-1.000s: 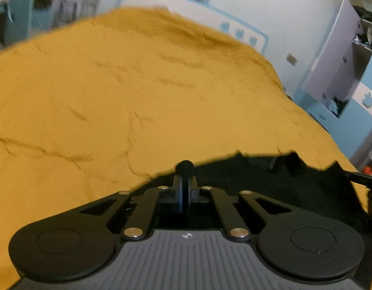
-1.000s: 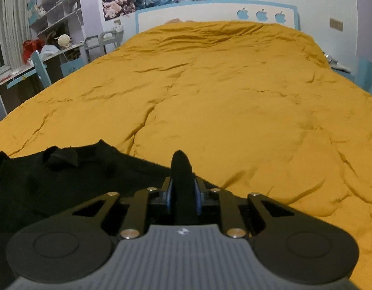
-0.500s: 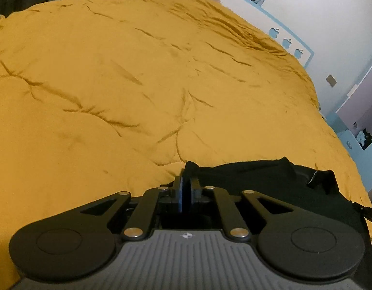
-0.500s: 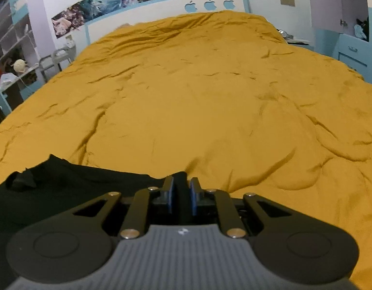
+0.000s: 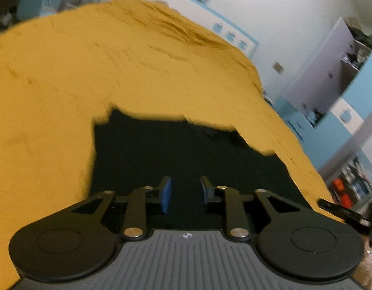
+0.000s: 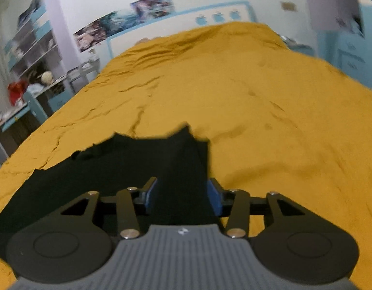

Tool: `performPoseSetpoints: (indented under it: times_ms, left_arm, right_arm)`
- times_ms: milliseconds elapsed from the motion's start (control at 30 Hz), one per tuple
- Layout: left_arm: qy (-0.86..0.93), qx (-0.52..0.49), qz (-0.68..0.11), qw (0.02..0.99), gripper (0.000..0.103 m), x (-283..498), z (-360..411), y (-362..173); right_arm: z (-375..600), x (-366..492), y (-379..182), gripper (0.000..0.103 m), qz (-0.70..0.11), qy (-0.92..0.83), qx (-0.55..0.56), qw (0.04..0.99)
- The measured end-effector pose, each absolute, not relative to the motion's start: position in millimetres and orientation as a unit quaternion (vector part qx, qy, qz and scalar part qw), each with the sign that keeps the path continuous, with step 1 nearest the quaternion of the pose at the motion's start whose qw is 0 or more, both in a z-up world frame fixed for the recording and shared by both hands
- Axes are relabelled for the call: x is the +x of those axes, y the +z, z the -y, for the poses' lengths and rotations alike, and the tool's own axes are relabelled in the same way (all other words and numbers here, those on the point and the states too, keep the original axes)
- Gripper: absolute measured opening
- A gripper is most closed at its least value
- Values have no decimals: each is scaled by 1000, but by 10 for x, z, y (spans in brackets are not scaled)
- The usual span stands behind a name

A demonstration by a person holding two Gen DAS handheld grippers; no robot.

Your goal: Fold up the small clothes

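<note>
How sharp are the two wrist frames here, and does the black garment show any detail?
Left wrist view: heavy motion blur smears the yellow bedspread; the black garment is a dark, featureless mass, the left gripper fairly crisp. Right wrist view: milder blur, creases still readable on the bedspread; the garment is equally underexposed, the right gripper sharp. Both show fisheye bending.

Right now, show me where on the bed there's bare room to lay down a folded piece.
The yellow bedspread lies bare beyond the black garment, up toward the blue headboard, and also to the garment's right. In the left wrist view, bare bedspread runs along the garment's left. It is crowded only near both grippers, where the garment spreads between the open fingers.
</note>
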State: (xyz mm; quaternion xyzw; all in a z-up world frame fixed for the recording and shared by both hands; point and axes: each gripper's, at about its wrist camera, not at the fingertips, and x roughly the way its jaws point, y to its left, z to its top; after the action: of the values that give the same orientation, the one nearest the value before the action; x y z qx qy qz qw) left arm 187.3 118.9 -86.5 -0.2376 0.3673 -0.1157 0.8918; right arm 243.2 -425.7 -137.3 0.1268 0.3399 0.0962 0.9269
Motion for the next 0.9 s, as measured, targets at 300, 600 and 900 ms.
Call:
performPoseSetpoints:
  times_ms: [300,600,900]
  left_arm:
    - [-117,-347,-395,843,48,1706,-1048,-1381]
    - [-88,-344,-409,841,44,1660,-1112,-1403]
    - [-86,-325,-411,847,37,1588,-1046,-1358]
  right_arm:
    - [4173,2173,-1623,66,-354,84,124,923]
    - [4114,2034,-1530,2,-366,60,88,924]
    - [4286,1853,-1612,43,-321,8,118,940]
